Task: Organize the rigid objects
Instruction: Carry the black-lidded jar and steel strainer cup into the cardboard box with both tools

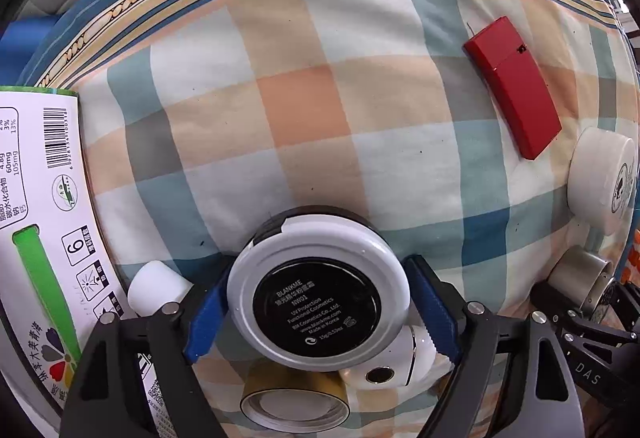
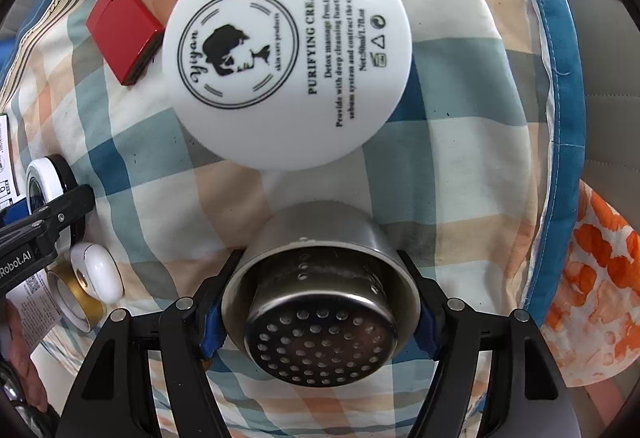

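While both grippers are pointing steeply down at the checked cloth, the left wrist view is showing, at nine o'clock, a white carton with green print lying with its long axis running from the top left edge toward six o'clock. Just right of it a small white cap is sitting beside the left gripper, whose blue pads are standing either side of a round cosmetic compact; that compact is lying flat with its black labelled underside facing up, and the pads are sitting right at its rim, though a firm squeeze cannot be told. Below it, at six o'clock, a gold-banded ring and a white egg-shaped case are lying touching each other. At two o'clock a red flat box is lying on the cloth, its long axis running from twelve toward five o'clock. At three o'clock a white cream jar is sitting just beside the box's lower end. In the right wrist view, the right gripper is clamping a steel strainer cup across its rim, the perforated bottom facing the camera and the cup's axis pointing toward twelve o'clock, its far wall close under the cream jar, with an orange-and-white cloth lying at three o'clock.
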`<action>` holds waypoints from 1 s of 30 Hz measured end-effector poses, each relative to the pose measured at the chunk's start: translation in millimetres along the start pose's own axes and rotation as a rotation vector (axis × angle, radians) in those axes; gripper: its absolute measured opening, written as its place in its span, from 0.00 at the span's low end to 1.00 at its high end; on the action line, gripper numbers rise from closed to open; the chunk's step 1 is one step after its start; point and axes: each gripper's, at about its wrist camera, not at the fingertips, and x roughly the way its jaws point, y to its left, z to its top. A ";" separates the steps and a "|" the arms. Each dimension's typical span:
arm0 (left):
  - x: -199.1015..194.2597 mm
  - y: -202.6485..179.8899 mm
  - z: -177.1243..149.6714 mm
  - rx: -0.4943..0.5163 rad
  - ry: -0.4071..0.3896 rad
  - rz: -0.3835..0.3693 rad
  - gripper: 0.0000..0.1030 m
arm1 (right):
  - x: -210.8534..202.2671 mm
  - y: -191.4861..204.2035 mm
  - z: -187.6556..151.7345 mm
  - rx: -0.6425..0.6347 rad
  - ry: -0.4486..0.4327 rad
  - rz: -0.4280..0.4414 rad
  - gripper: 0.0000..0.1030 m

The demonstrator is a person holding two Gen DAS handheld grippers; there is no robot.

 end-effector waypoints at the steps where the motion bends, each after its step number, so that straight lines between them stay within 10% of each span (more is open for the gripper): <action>1: 2.1 -7.6 2.4 -0.004 -0.007 0.002 0.78 | -0.5 0.9 0.6 0.000 -0.004 -0.008 0.72; 16: -78.8 -8.7 -50.8 0.001 -0.180 -0.002 0.71 | -47.9 8.6 -48.1 -0.069 -0.087 0.031 0.71; 30: -193.9 75.5 -105.9 -0.064 -0.370 -0.074 0.71 | -171.8 128.1 -106.6 -0.229 -0.272 0.112 0.71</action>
